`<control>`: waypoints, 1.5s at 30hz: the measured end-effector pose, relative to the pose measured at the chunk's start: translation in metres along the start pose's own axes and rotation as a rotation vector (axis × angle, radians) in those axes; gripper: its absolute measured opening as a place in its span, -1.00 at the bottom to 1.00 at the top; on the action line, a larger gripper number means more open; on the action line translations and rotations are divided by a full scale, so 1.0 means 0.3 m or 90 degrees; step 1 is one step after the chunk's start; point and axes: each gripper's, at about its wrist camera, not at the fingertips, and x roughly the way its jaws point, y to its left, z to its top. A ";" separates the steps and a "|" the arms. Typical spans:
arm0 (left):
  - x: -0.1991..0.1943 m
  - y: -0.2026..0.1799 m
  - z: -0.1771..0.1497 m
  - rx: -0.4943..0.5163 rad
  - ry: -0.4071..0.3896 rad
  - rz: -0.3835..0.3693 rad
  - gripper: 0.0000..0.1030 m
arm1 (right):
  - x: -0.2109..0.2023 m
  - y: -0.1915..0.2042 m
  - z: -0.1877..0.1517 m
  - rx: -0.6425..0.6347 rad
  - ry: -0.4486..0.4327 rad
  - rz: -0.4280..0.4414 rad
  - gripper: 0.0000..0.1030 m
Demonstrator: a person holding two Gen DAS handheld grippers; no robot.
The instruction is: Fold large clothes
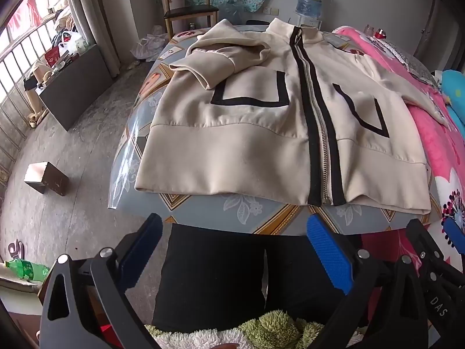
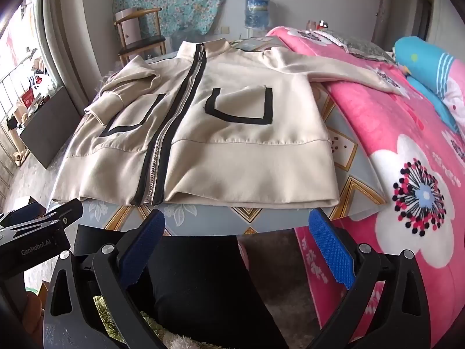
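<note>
A: Starting with the garment. Cream zip jacket (image 1: 247,133), spread front-up on the table (image 1: 261,215), zipped shut, collar at the far end, hem at the near edge.

B: Details?

A: Black bands either side of the zipper (image 1: 316,122). Black U-shaped outline on each front panel. Wide hem band, slightly rumpled.

B: Sleeves?

A: Left sleeve (image 1: 209,61) folded in over the chest, cuff lying just above the left pocket outline. Right sleeve (image 2: 343,72) stretched out sideways, draped off the table onto the pink floral blanket (image 2: 407,174).

B: Grippers?

A: Left gripper (image 1: 232,250) hanging off the near table edge, fingers spread wide, nothing between them, not touching the jacket. Blue pads (image 1: 328,250) clear and bare. Right gripper (image 2: 238,247) same: spread wide, empty, short of the hem, aimed down at the near edge. Both side by side, each one's body showing at the edge of the other's view.

B: Below them?

A: Person's black-trousered legs (image 1: 212,276), fluffy green-and-white slippers at the bottom.

B: Surroundings?

A: Table under a patterned grey-blue cloth with clear plastic cover. Pink blanket on the right, blue pillow (image 2: 421,67) on it. Wooden chair (image 1: 186,3) and water jug (image 1: 311,0) against the far wall. Barred window (image 1: 20,67) at left, small box (image 1: 46,177) and green bottle (image 1: 26,270) on the floor.
</note>
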 end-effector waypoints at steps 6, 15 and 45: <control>0.002 0.001 0.001 0.000 0.000 0.000 0.90 | 0.003 -0.001 -0.003 -0.001 0.000 0.000 0.86; 0.000 0.001 0.000 0.001 -0.002 0.001 0.90 | 0.004 -0.003 -0.005 -0.004 -0.007 -0.002 0.86; -0.007 0.020 -0.006 -0.006 -0.002 0.000 0.90 | -0.002 0.004 -0.001 -0.008 -0.007 -0.005 0.86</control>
